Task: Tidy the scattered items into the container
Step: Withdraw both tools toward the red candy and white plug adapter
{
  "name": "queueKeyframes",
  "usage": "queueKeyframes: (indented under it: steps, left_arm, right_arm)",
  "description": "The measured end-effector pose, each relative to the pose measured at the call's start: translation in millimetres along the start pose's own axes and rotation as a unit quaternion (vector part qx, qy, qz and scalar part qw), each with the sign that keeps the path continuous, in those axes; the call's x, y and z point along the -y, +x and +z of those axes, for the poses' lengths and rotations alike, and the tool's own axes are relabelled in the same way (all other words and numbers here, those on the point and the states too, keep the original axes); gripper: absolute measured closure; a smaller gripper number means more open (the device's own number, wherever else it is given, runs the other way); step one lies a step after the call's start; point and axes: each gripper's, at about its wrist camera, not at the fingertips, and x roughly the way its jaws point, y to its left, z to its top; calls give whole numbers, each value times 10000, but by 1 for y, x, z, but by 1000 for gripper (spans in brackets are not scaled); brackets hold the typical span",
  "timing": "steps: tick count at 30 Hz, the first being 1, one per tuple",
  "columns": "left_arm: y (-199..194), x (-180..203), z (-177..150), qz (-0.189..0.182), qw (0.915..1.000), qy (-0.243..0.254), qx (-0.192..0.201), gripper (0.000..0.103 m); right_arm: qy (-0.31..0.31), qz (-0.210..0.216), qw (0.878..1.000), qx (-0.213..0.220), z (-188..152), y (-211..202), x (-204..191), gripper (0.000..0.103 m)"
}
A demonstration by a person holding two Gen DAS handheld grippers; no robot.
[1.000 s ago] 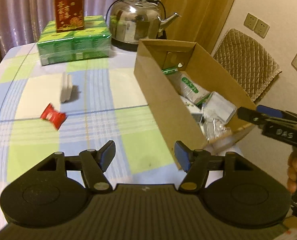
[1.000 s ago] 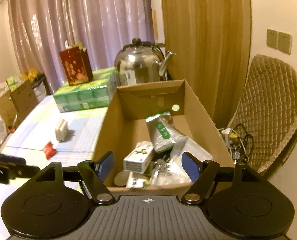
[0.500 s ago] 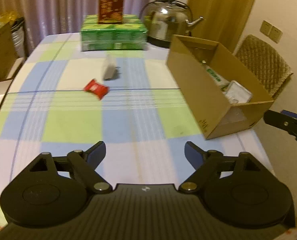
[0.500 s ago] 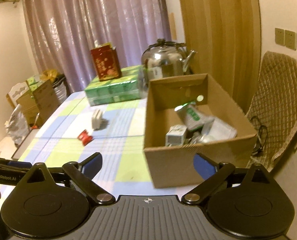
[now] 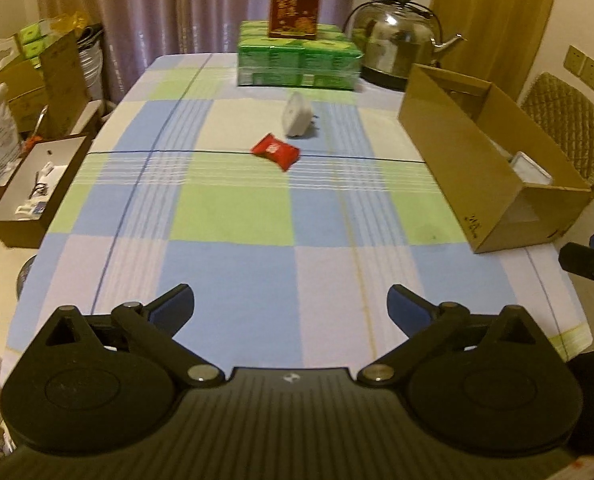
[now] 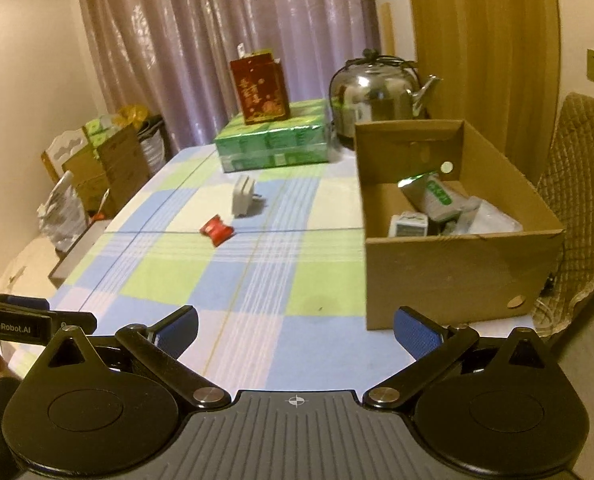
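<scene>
A red snack packet and a white plug adapter lie near the middle of the checked tablecloth. The open cardboard box sits at the table's right side and holds several packets and small boxes. My left gripper hangs open over the near edge of the table, far from both items. My right gripper is open too, at the near edge, left of the box's front corner. Neither holds anything.
At the far end stand a green multipack with a red carton on top and a steel kettle. Cardboard boxes and an open box sit off the table's left side. A quilted chair is behind the container.
Both grippers have pulled back from the cardboard box toward the near edge of the table and opened wider. The packet and adapter have not moved.
</scene>
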Motion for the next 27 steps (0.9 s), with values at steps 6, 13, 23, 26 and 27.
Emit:
queueKeyframes:
  steps: [6,13,23,26,27]
  left_arm:
    - [2,-10,-3,171,9998,-100,-54,1]
    - [8,-13,-3,189,9997,-108,-112,1]
    - [15,-10,-4,144,9997,-87,-169,1]
    - [17,-10,-3,150,9997,-94,-186,1]
    - [18,-10,-3,150,9997,-103,-190,1]
  right_arm:
    - [-96,51,9999,-117,-4,5,-9,2]
    - [-108,34,9998,-193,-4,10,-10,2]
    - [-123,8,9995,-281,-3,14,-8,2]
    - [-132,10,9994,-307,-4,16,-8,2]
    - [-133,14,9994,-314,-4,17,-8,2]
